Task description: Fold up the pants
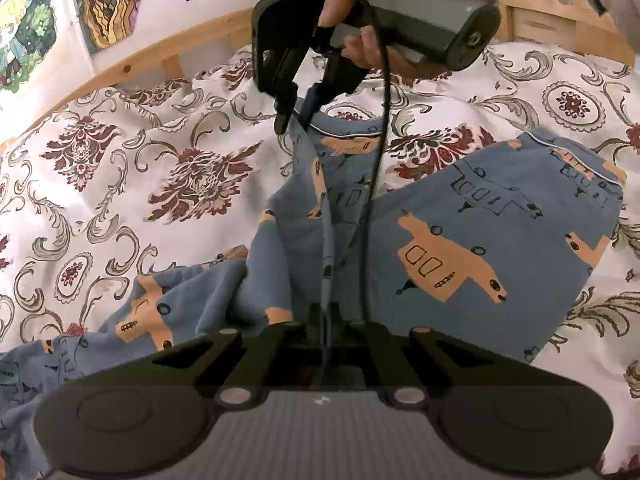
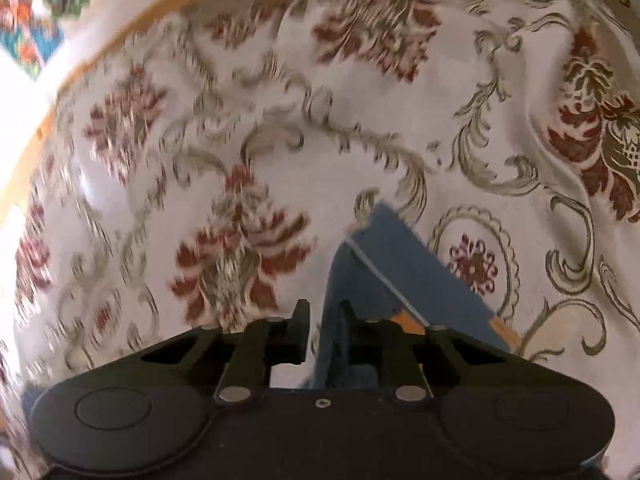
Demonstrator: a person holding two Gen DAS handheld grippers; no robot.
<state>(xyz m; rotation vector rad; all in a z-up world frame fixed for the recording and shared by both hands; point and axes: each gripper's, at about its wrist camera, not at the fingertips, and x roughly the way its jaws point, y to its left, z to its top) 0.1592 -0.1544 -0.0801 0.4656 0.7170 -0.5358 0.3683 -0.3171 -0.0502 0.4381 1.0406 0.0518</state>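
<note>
We find the blue printed pants [image 1: 460,240] lying on the floral bedspread [image 1: 132,168]. Our left gripper [image 1: 325,320] pinches a raised fabric ridge; our right gripper [image 1: 294,116] pinches a leg hem edge.

Your left wrist view is evenly lit and sharp. Your right wrist view shows motion blur across the bedspread [image 2: 224,152], strongest at left. Both frames curve and darken at the corners.

pants [image 1: 460,240] spread on bedspread [image 1: 120,184], bed frame [image 1: 160,52] behind, perhaps pictures [image 1: 104,4] beyond
</note>
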